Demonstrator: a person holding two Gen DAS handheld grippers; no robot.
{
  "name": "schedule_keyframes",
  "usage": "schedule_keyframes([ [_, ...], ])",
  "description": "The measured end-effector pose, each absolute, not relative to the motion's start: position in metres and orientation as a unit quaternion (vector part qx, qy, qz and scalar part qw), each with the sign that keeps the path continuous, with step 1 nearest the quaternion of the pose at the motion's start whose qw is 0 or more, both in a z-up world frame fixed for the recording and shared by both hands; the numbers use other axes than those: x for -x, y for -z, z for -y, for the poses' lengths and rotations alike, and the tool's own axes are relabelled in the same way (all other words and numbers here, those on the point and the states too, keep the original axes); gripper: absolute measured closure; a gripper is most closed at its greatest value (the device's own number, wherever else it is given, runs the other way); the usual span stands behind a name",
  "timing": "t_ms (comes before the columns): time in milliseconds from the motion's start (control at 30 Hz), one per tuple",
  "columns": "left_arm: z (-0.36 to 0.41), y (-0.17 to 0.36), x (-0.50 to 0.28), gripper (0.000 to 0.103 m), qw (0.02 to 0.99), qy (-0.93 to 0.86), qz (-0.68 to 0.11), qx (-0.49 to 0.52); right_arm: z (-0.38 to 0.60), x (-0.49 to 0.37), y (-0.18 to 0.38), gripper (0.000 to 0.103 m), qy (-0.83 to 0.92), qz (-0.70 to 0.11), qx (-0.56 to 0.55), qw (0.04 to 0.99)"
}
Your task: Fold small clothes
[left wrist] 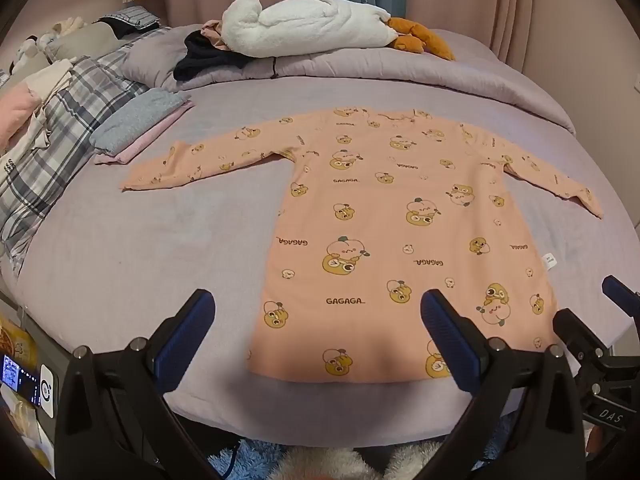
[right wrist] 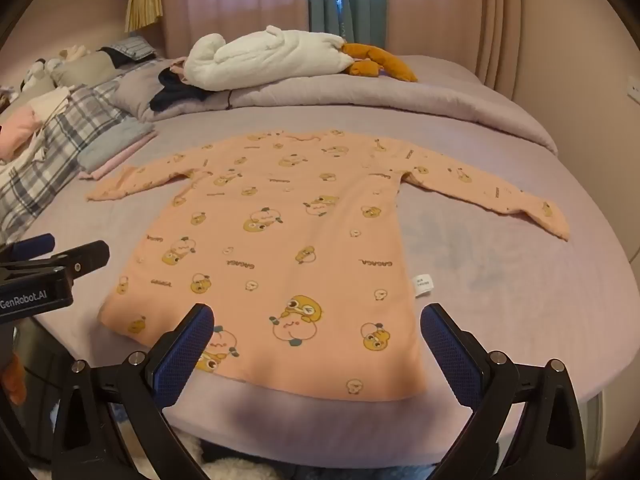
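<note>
A peach long-sleeved cotton top printed with cartoons (left wrist: 384,216) is spread flat on the lilac bed sheet (left wrist: 140,248); left gripper (left wrist: 316,312) and right gripper (right wrist: 316,324) are held wide apart above its hem, empty.

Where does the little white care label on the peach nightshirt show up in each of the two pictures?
Left wrist view: the white care label is far right, at the nightshirt's right side seam.
Right wrist view: the label is right of centre, on the same seam.
Shared landmark: the white plush goose on the duvet behind.

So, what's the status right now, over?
Both grippers, left and right, open, empty. Peach nightshirt flat on bed, sleeves spread. Nothing in the way.
</note>
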State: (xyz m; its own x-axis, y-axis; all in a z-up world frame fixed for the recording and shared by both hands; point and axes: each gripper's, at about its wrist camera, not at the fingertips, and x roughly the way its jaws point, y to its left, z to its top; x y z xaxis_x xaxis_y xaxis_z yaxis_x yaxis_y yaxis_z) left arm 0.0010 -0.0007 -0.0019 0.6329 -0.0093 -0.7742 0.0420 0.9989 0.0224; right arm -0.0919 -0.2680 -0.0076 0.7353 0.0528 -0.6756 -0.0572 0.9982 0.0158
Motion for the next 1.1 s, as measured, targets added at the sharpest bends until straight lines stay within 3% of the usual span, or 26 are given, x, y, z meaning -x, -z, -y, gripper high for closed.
schedule_keyframes([
  [1100,0.0063,0.0030,-0.0027,0.000,0.906,0.019,-0.422,-0.036,0.2674,0.0878,0.0089,0.001,-0.030,-0.361,0.002,0.932],
])
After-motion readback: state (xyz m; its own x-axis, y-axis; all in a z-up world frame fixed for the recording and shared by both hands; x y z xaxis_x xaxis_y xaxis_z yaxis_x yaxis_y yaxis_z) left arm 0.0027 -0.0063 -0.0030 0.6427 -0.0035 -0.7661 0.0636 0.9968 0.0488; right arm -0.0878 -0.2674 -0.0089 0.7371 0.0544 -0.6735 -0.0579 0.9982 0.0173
